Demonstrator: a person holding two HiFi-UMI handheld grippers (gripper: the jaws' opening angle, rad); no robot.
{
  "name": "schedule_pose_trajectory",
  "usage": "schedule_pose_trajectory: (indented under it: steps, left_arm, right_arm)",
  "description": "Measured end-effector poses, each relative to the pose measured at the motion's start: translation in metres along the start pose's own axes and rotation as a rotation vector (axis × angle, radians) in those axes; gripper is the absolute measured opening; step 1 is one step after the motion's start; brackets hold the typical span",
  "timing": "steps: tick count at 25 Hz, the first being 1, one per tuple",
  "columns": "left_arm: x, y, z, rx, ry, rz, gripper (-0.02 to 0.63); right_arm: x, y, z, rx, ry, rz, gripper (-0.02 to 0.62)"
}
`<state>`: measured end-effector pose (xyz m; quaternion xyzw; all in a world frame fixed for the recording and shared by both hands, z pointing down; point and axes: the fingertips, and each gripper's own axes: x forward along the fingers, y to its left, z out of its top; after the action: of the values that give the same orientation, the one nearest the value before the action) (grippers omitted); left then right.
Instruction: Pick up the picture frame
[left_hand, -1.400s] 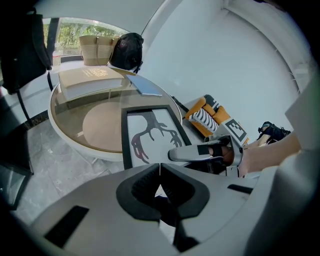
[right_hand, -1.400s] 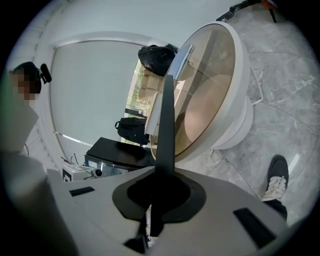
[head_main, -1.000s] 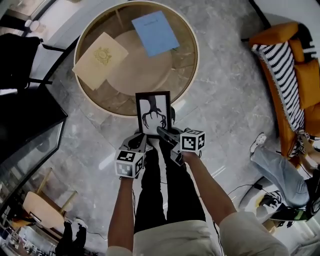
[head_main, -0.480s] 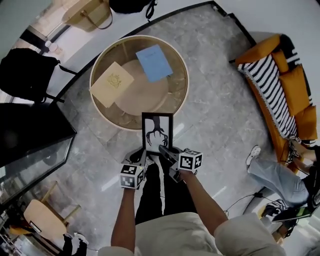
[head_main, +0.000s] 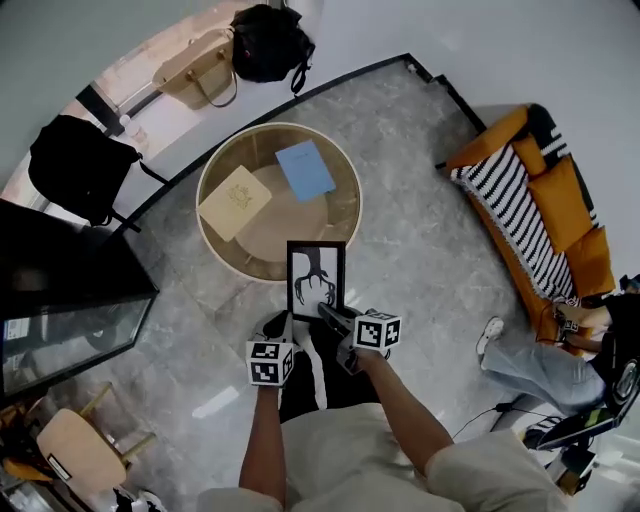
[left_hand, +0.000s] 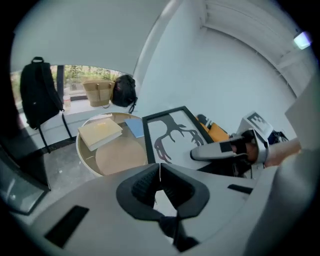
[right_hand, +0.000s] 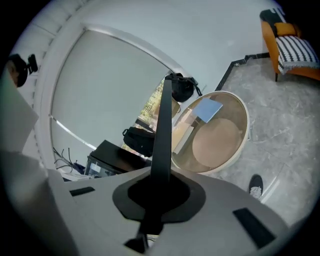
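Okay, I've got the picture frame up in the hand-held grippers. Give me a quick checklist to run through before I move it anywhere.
1. Right hand-held gripper clamped on the picture frame: ok. The frame's edge sits between its closed jaws.
2. Left hand-held gripper gripping the frame: cannot tell. Its jaws are together at the frame's lower edge, but no pinch shows.
3. Frame off the round table: ok. It is held in the air on the person's side of the table.
4. Frame square, not twisted: ok in the head view.
5. Bare tabletop free beside the tan book and blue booklet: ok.
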<state>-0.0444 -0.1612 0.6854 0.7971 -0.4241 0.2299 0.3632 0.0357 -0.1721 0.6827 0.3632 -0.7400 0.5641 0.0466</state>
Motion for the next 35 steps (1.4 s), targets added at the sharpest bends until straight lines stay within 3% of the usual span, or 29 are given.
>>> schedule_pose_trajectory:
  steps: [4,10,14,25,31,35]
  left_arm:
    - [-0.033,0.010,0.032,-0.149,-0.132,0.057,0.023]
    - [-0.088,0.015,0.064,-0.170,-0.222,0.084,0.023]
    - [-0.111,0.026,0.071,-0.163,-0.227,0.091,0.023]
    - [-0.133,0.016,0.106,-0.027,-0.267,0.063,0.022]
    - [-0.134,0.006,0.110,-0.003,-0.276,0.043,0.023]
    - [-0.133,0.011,0.100,-0.029,-0.265,0.037,0.023]
  right_arm:
    - [0.005,0.048,0.007,-0.014,-0.049,0.018,0.040]
    - [0.003,0.103,0.024,-0.056,-0.110,0.035,0.040]
    - [0.003,0.122,0.037,-0.042,-0.148,0.049,0.040]
    - [-0.013,0.164,0.053,-0.175,-0.193,0.098,0.040]
    - [-0.020,0.170,0.058,-0.204,-0.201,0.103,0.040]
    - [-0.020,0.161,0.054,-0.210,-0.189,0.060,0.040]
